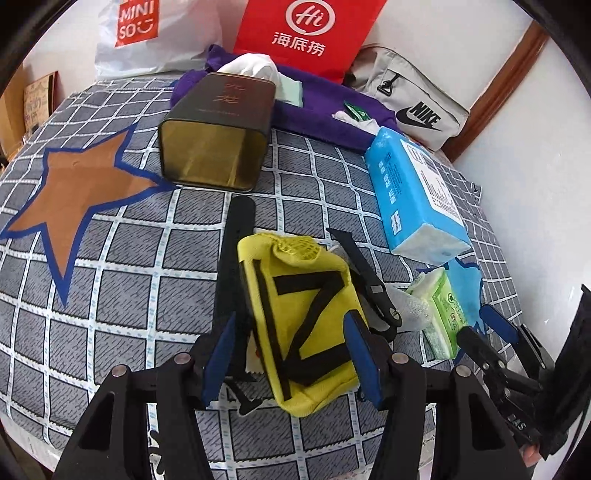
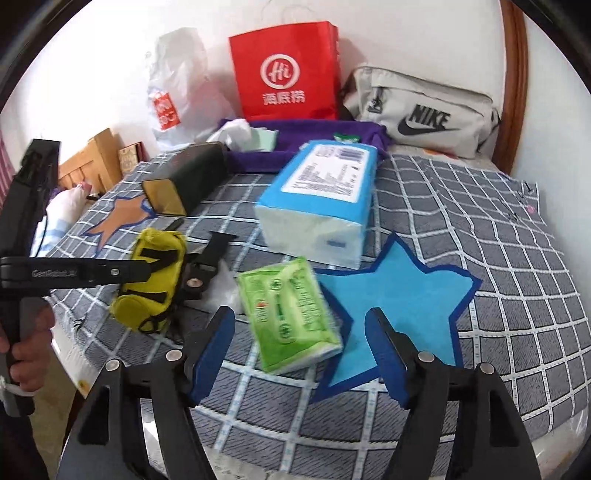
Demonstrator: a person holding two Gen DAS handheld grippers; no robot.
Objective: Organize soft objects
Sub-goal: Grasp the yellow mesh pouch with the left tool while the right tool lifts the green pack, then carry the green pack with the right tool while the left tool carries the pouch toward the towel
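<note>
A yellow pouch (image 1: 306, 332) with black straps lies on the checked bedspread. My left gripper (image 1: 291, 354) stands open around it, one blue pad on each side; whether the pads touch it I cannot tell. The pouch also shows in the right wrist view (image 2: 151, 280), with the left gripper's arm across it. A green tissue pack (image 2: 288, 314) lies just ahead of my right gripper (image 2: 301, 354), which is open and empty above the bed. It lies beside a blue star patch (image 2: 399, 295). A large blue tissue pack (image 2: 317, 203) lies behind it.
A brown star patch (image 1: 81, 195) is at the left. A dark tin box (image 1: 214, 144) lies on its side. A purple cloth (image 1: 325, 107), red paper bag (image 1: 306, 33), white Miniso bag (image 1: 147, 33) and grey Nike bag (image 2: 421, 110) stand at the back by the wall.
</note>
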